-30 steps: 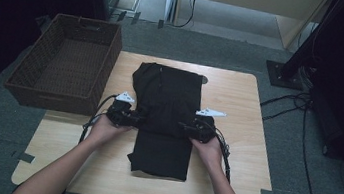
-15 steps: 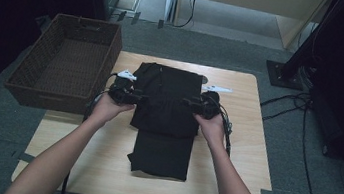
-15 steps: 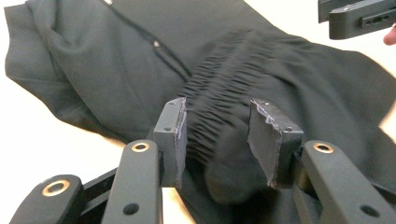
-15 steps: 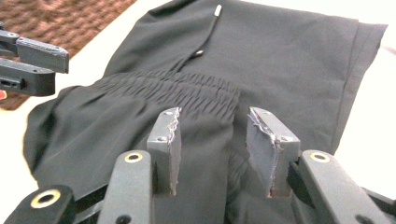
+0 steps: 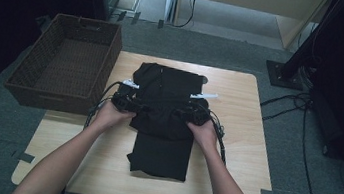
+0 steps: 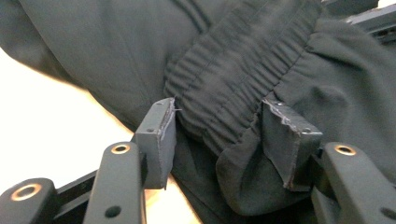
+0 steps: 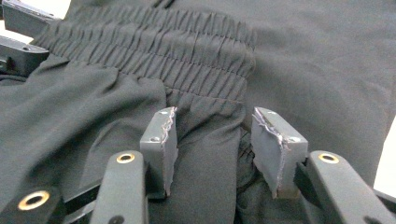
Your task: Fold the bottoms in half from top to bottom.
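Black trousers (image 5: 166,83) with an elastic waistband (image 6: 233,70) lie folded along the middle of the wooden table (image 5: 238,156). My left gripper (image 5: 126,102) is at the garment's left edge and my right gripper (image 5: 193,114) at its right edge, both at the folded-over waistband. In the left gripper view the jaws (image 6: 219,105) stand apart, with bunched waistband cloth lying loosely between the pads. The right gripper's jaws (image 7: 215,114) are likewise spread, with the waistband (image 7: 163,46) just beyond them and cloth between them.
A brown wicker basket (image 5: 59,95) stands off the table's left side. Black cables (image 5: 303,119) run over the grey carpet at the right, near a dark stand base (image 5: 284,74). Bare tabletop lies on both sides of the garment.
Both hands carried the waistband end away over the garment, then drew back a little towards me. The upper half of the trousers now lies doubled over.
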Available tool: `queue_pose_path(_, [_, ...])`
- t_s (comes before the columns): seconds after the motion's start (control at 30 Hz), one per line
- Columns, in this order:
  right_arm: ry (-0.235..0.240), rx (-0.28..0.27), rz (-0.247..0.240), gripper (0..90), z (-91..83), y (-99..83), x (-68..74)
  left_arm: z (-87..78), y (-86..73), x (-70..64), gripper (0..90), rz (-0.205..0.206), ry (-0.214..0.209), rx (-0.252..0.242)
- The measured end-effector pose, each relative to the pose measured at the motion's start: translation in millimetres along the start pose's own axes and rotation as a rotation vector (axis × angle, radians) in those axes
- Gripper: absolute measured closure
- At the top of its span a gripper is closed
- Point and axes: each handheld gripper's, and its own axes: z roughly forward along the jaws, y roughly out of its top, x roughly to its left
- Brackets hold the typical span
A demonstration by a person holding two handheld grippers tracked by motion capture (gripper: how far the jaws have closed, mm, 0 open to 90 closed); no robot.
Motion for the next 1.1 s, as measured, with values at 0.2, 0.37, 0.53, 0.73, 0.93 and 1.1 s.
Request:
queue_pose_path(0.2, [0.012,-0.023,0.021,48.1,4.5,-3.3,-2.9,6.6,-3.7,0.4,46.2,-0.010,-0.016,-0.019])
queue_pose_path(0.37, [0.031,-0.034,0.034,54.4,12.7,-1.7,-3.4,12.6,-2.3,-2.0,53.7,-0.023,-0.035,-0.045])
queue_pose_path(0.53, [0.049,-0.036,0.029,63.6,16.3,0.5,-1.4,16.5,0.7,-6.3,66.1,-0.001,-0.067,-0.069])
queue_pose_path(0.73, [0.021,-0.038,0.017,81.9,6.9,8.2,1.9,-1.8,13.1,-15.8,68.2,0.062,-0.077,-0.123])
queue_pose_path(0.93, [0.060,-0.105,-0.009,82.8,-27.1,9.8,9.2,-37.8,14.6,-33.1,66.9,0.128,-0.129,-0.185])
queue_pose_path(1.1, [0.086,-0.133,-0.048,82.2,-59.3,-7.2,25.9,-53.7,-2.6,-51.2,64.4,0.163,-0.175,-0.202])
